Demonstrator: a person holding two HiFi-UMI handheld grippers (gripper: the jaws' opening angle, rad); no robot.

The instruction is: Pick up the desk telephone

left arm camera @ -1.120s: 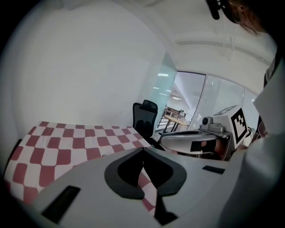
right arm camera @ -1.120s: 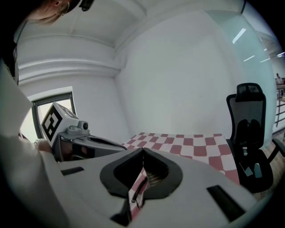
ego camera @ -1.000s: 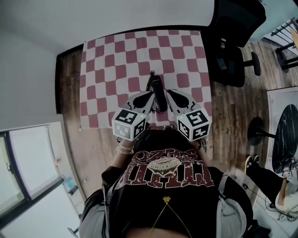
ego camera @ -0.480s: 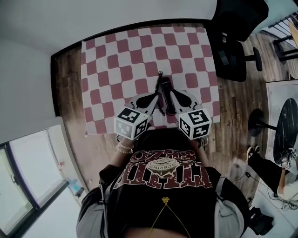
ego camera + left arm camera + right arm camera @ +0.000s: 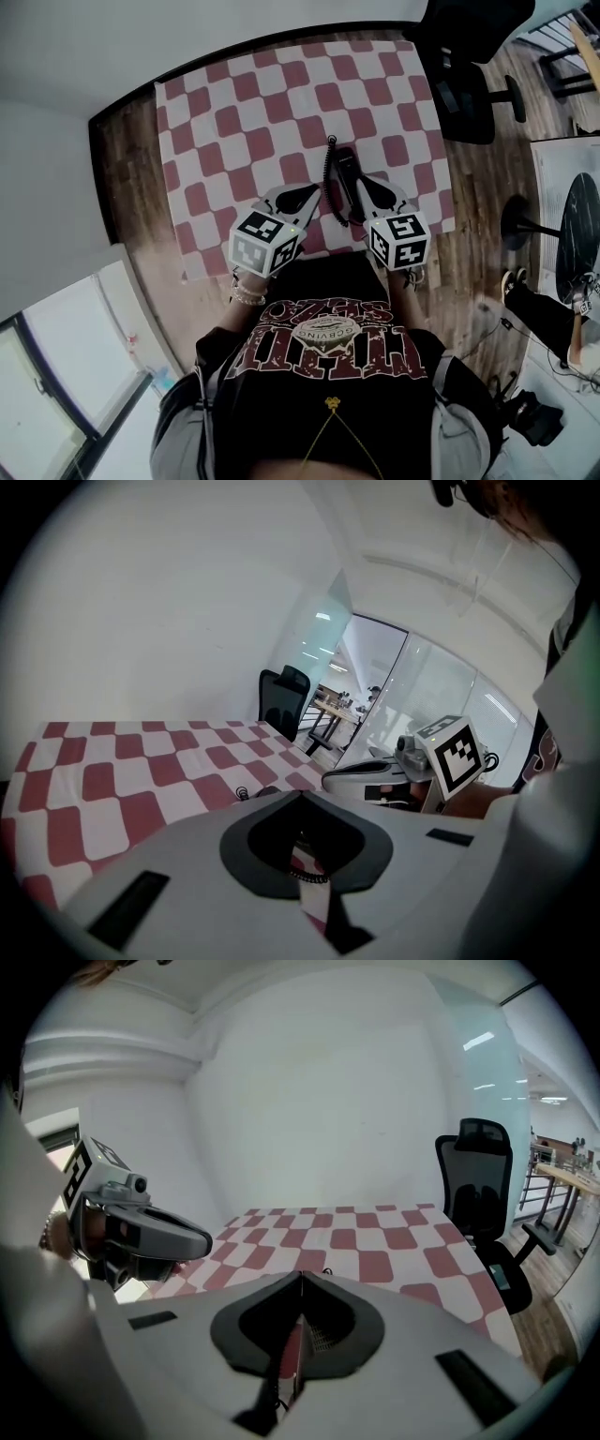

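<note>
A black telephone handset [image 5: 343, 176] with a coiled cord [image 5: 328, 155] lies lengthwise over the red-and-white checkered table [image 5: 234, 122], near its front edge. My left gripper [image 5: 317, 190] sits against the handset's left side and my right gripper [image 5: 360, 184] against its right side. Each gripper's jaws meet at the tip with nothing between them. In the left gripper view the coiled cord [image 5: 305, 875] shows below the shut left gripper [image 5: 300, 794], and the right gripper [image 5: 361, 771] is close at the right. Whether the handset rests on the table or hangs between the grippers I cannot tell.
A black office chair [image 5: 469, 66] stands off the table's far right corner on the wooden floor [image 5: 469, 197]. A person [image 5: 553, 319] is at the right edge, beside a round black stand base [image 5: 521, 223]. White walls border the table on the far and left sides.
Both grippers, with the handset between them, have sunk and drawn slightly towards the table's front edge. Their jaws stayed shut throughout.
</note>
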